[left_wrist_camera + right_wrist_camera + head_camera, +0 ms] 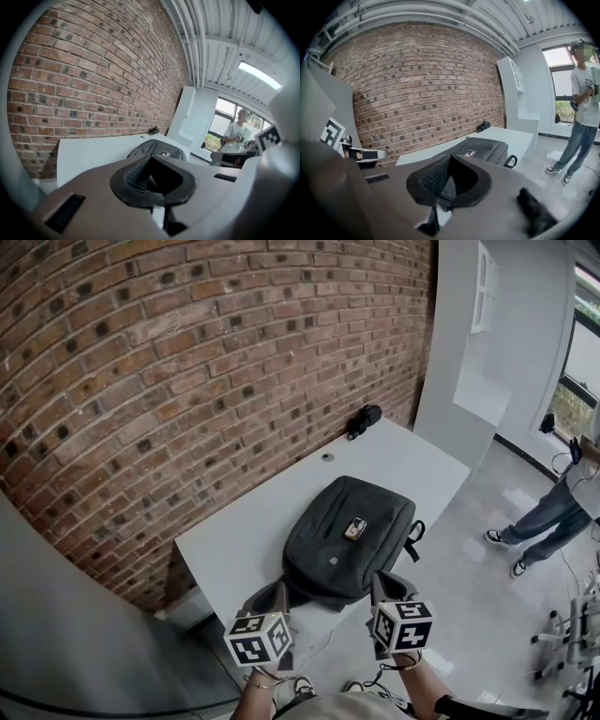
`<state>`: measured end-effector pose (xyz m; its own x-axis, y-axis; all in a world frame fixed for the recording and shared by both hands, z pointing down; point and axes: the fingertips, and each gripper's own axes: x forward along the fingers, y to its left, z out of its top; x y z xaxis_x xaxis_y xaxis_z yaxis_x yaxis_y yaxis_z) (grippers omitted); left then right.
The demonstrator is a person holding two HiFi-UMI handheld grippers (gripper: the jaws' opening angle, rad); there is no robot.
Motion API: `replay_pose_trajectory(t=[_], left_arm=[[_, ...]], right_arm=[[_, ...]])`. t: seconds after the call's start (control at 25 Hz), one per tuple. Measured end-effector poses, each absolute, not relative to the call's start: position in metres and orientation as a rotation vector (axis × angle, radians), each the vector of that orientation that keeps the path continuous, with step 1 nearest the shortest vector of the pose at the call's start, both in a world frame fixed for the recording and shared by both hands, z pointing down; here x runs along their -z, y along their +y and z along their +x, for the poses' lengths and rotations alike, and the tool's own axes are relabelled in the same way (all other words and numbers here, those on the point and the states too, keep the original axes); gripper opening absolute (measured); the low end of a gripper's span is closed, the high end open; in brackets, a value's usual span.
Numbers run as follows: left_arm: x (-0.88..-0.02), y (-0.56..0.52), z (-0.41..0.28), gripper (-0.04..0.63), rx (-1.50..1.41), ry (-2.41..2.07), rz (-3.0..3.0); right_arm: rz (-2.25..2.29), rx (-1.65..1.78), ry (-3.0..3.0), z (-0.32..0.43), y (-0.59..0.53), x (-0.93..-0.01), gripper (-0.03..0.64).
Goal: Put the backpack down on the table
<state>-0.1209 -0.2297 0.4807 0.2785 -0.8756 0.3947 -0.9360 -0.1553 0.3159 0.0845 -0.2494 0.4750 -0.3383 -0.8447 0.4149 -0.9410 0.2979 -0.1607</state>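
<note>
Backpack (349, 538) flat at open edge of table (234, 540), left gripper (274, 593), right gripper (382, 580) pressed together, empty, beside it

Bright daylight, strong fisheye edge distortion

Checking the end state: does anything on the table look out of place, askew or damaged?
Only mildly: the backpack lies flat but right at the near edge of the white table, and its strap loop hangs over that edge. Nothing looks spilled or damaged.

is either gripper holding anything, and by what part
Cannot tell: left gripper and right gripper are shut at the near edge of the backpack; any pinch is hidden.
</note>
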Motion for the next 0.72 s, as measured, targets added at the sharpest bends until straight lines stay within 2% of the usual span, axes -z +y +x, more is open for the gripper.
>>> replay_pose_trajectory(t=[0.72], left_arm=[[-0.492, -0.216, -0.132, 0.012, -0.192, -1.663, 1.987]], right_arm=[[1.567, -0.557, -2.37, 0.077, -0.246, -0.476, 0.031]])
